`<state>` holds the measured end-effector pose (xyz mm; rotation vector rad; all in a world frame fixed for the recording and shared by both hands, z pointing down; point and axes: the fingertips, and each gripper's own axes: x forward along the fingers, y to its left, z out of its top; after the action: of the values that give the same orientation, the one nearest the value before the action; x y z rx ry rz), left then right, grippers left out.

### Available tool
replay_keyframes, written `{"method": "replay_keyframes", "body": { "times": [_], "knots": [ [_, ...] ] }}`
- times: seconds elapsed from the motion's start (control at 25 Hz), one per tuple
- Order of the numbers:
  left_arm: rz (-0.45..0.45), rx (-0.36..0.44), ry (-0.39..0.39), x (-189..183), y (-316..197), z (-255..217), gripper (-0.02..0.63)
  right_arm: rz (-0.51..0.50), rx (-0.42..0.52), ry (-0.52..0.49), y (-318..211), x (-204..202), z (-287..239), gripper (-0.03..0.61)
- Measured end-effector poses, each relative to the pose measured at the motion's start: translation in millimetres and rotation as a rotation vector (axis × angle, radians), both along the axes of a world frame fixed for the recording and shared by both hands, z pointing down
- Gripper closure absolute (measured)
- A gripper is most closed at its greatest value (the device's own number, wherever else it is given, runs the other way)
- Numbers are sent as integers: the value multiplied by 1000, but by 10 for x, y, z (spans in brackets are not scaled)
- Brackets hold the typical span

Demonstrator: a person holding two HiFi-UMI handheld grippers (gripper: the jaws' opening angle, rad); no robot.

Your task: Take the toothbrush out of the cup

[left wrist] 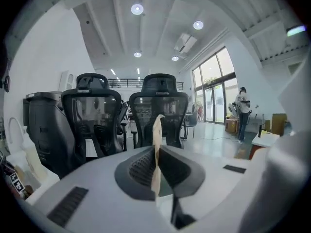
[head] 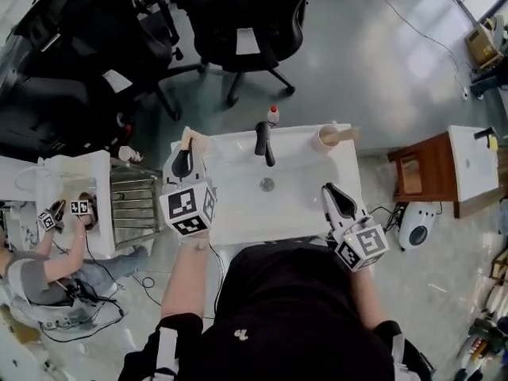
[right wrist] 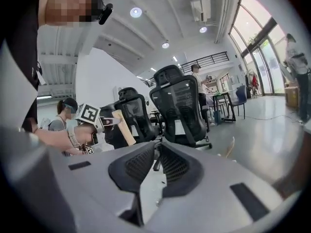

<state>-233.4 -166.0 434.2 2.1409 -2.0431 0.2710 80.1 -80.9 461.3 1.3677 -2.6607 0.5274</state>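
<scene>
My left gripper (head: 182, 163) is raised over the back left corner of the white sink (head: 238, 209), shut on a pale wooden toothbrush (head: 189, 140). In the left gripper view the toothbrush (left wrist: 157, 152) stands edge-on, pinched between the dark pads, with its end sticking up past them. The cream cup (head: 328, 138) stands on the sink's back right corner, and a wooden piece (head: 347, 134) lies across its rim. My right gripper (head: 336, 198) hovers over the sink's right edge, shut with nothing in it. From the right gripper view (right wrist: 156, 161) the left gripper and its toothbrush (right wrist: 124, 126) show at the left.
A black faucet (head: 263, 143) and a small red-capped bottle (head: 273, 116) stand at the sink's back. Black office chairs (head: 246, 22) crowd the floor behind. A metal rack (head: 135, 201) sits left of the sink, a wooden cabinet (head: 421, 173) to the right. Another person (head: 48, 268) works at far left.
</scene>
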Motion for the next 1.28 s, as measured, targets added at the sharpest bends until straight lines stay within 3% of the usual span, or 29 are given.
{"method": "replay_keyframes", "body": {
  "times": [0.2,0.44,0.96,1.28],
  "knots": [
    [13,45,2,81,182,-336,583,-40,8,-24,-9,-138,27,521],
    [-11,41,20,80,481,-363,583,-113,19,-22,-18,-379,33,520],
    [-63,-73,49,108,937,212,583,-232,-8,-31,-2,-702,121,522],
    [-13,-154,74,370,1062,502,583,-242,-29,-44,28,-700,174,521]
  ]
}}
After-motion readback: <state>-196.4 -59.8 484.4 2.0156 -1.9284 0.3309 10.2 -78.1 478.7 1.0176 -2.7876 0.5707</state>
